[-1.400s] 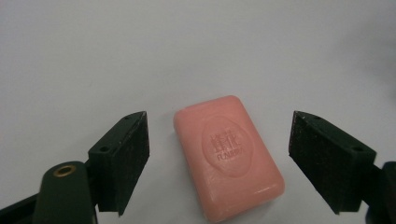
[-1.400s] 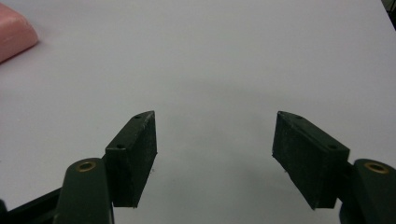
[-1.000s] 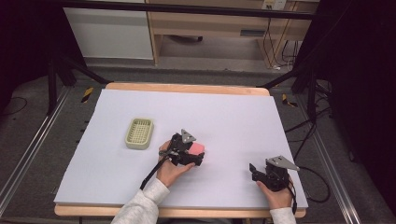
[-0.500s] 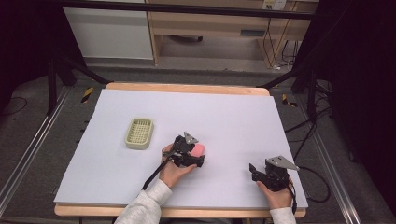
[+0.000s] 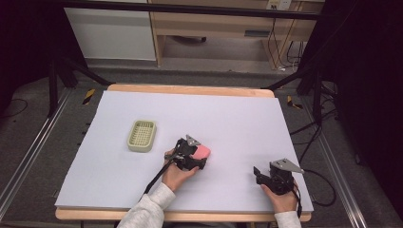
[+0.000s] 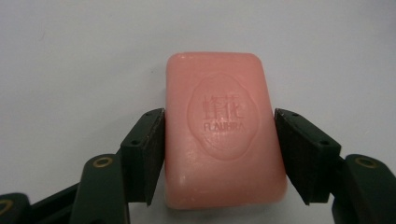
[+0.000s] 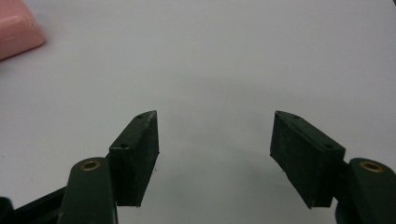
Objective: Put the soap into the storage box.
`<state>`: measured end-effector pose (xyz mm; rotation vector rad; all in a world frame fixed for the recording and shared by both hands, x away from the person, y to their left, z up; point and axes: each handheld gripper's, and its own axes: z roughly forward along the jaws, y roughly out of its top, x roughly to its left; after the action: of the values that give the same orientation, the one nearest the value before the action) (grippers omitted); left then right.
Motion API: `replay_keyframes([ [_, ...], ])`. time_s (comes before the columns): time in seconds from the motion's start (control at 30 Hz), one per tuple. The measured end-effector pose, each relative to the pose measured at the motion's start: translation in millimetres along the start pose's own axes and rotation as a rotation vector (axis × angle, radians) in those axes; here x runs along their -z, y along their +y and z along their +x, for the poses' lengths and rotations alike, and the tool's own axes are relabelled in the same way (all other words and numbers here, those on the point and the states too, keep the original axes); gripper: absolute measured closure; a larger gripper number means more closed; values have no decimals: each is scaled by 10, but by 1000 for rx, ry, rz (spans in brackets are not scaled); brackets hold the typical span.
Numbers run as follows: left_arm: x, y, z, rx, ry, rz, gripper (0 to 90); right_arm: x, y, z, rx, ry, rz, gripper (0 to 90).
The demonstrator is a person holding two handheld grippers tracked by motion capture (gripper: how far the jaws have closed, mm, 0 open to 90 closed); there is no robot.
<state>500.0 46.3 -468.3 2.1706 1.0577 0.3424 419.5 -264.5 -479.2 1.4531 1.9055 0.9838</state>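
Note:
A pink bar of soap (image 6: 224, 135) with a stamped emblem lies flat on the white table top (image 5: 237, 118). My left gripper (image 6: 219, 154) has just been closing its jaws, and both black pads (image 6: 147, 154) now press on the bar's long sides. From above, the left gripper (image 5: 196, 159) sits at the table's middle front with the soap (image 5: 203, 151) at its tip. My right gripper (image 5: 260, 175) rests near the front right corner. Its jaws stand wide open (image 7: 215, 154) over bare table, and a corner of the soap (image 7: 16, 28) shows far to its upper left.
A pale green slotted soap dish (image 5: 142, 135) stands left of the soap, about a hand's width from my left gripper. The table's wooden edge (image 5: 190, 89) runs along the back. Cables trail off the right side.
In the high view both hands keep their places and the soap lies in the same spot; no shift stands out.

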Motion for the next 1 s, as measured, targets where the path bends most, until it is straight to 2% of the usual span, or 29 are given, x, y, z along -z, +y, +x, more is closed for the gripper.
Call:
replay_keyframes([
  [0.23, 17, 0, 1, -18, 12, -6, 371, 3, 1, -1, -1, 2, 0, 326],
  [0.5, 98, -39, 17, -57, -13, 22, 372, 4, 0, -3, 0, 1, 0, 326],
  [0.67, 100, -46, 7, -75, -9, 27, 369, -2, -1, 4, 4, -3, 2, 324],
  [0.73, 102, -44, 8, -68, -10, 23, 367, 0, -1, 2, 3, 0, 1, 323],
  [0.8, 100, -13, 27, -58, -12, 20, 314, -4, -3, -6, 10, -2, 2, 322],
  [1.0, 48, 45, 22, -71, -11, 40, 301, -3, -2, -8, 9, 1, 3, 322],
])
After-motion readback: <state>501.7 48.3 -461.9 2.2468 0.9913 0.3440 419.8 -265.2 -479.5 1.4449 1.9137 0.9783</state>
